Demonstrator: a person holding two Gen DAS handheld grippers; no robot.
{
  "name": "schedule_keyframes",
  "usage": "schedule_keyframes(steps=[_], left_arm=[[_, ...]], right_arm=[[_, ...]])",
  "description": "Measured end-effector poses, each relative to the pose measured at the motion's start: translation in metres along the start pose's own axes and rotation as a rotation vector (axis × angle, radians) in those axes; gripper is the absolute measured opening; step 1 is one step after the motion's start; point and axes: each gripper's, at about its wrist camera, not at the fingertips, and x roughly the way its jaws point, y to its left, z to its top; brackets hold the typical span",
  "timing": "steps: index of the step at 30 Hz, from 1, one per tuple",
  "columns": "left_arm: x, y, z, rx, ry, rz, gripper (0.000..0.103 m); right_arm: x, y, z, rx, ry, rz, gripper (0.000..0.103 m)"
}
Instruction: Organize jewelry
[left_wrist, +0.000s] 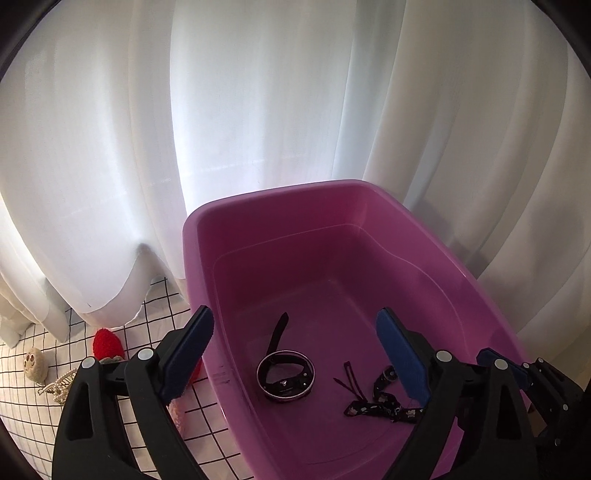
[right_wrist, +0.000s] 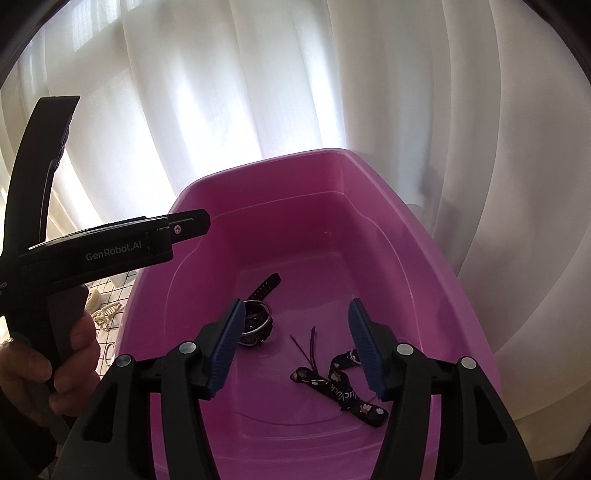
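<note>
Both grippers are black plastic, each arm with a slot-shaped cut-out and round silver pivot pins, and their fingers carry dark blue ribbed pads (right_wrist: 225, 349). The left gripper (right_wrist: 110, 247) bears white "GenRobot.AI" lettering on its side, a small screw near its tip and a curved black handle. A hand (right_wrist: 55, 363) wraps its grip.

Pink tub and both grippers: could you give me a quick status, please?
Left gripper open, empty. Right gripper open, empty. Watch and patterned strap lie in the pink tub. Nothing in the way.
</note>
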Motion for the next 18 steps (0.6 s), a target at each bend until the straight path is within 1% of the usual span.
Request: schedule_keyframes(steps=[6, 11, 14, 18], left_arm=[[-0.017, 0.009, 0.0, -0.04, -0.027, 0.02, 0.091], [-0.038, 0.023, -0.009, -0.088, -0.035, 0.041, 0.094], [-0.056, 0.041, -0.02, -0.139, -0.049, 0.071, 0.095], [-0.08, 0.073, -0.033, -0.167, -0.052, 0.132, 0.096]], right_arm=[[-0.005, -0.002, -0.003, 0.017, -0.009, 0.047, 0.06], [-0.011, 0.007, -0.006, 0.007, -0.019, 0.082, 0.062], [-0.012, 0.02, -0.004, -0.003, -0.013, 0.118, 0.062], [-0.014, 0.052, 0.001, -0.05, -0.022, 0.177, 0.063]])
